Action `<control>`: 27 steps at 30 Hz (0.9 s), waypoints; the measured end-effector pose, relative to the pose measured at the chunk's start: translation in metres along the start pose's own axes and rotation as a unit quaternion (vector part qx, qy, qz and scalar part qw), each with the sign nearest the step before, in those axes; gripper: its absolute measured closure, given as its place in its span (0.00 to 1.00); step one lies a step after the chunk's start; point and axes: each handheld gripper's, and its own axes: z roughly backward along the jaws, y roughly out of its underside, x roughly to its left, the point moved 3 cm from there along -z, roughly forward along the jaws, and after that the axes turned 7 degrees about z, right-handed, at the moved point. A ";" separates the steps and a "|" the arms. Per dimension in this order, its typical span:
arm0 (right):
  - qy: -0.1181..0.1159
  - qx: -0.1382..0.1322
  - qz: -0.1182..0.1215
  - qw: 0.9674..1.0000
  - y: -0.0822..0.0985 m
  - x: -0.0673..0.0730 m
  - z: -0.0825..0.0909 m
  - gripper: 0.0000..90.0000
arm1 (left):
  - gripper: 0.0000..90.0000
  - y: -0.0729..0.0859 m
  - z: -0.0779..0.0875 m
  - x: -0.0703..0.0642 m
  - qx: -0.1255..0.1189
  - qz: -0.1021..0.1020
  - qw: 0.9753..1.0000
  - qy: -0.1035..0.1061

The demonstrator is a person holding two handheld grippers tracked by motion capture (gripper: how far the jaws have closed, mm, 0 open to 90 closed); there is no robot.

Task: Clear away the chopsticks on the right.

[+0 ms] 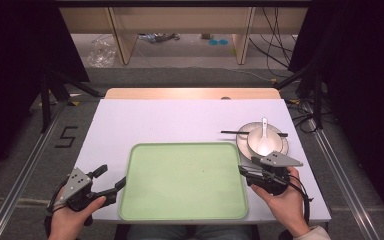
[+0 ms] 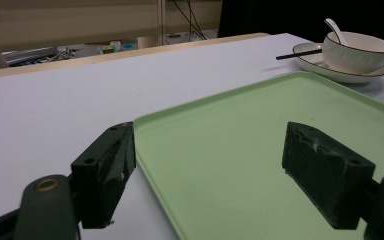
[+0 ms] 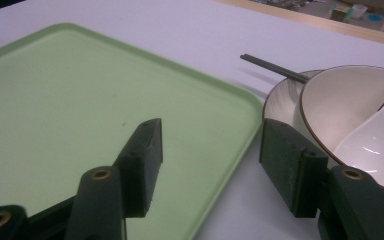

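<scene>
A pale green tray lies flat at the near middle of the white table. My left gripper stands open at the tray's left edge; in the left gripper view that rim runs between the jaws of my left gripper, untouched. My right gripper is open at the tray's right edge, and the rim passes between the jaws of my right gripper. Just behind it a white bowl with a white spoon sits on a plate, with black chopsticks across the plate.
The table's near edge is under my hands. Metal rails run along both sides on the floor, with a "5" mark at the left. Wooden furniture legs and cables lie beyond the far edge.
</scene>
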 end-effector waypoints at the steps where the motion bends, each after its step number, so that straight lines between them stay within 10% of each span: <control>1: 0.002 0.002 -0.005 1.000 0.000 0.000 0.000 0.49 | 0.24 0.000 0.000 0.000 0.000 0.000 1.000 0.000; 12: 0.021 -0.014 -0.025 0.999 -0.007 -0.011 -0.005 0.51 | 0.24 0.000 0.001 0.000 0.000 -0.002 1.000 0.000; 27: 0.036 0.024 -0.010 0.999 -0.028 -0.037 -0.043 0.98 | 0.24 0.000 0.000 0.000 0.000 -0.001 1.000 0.001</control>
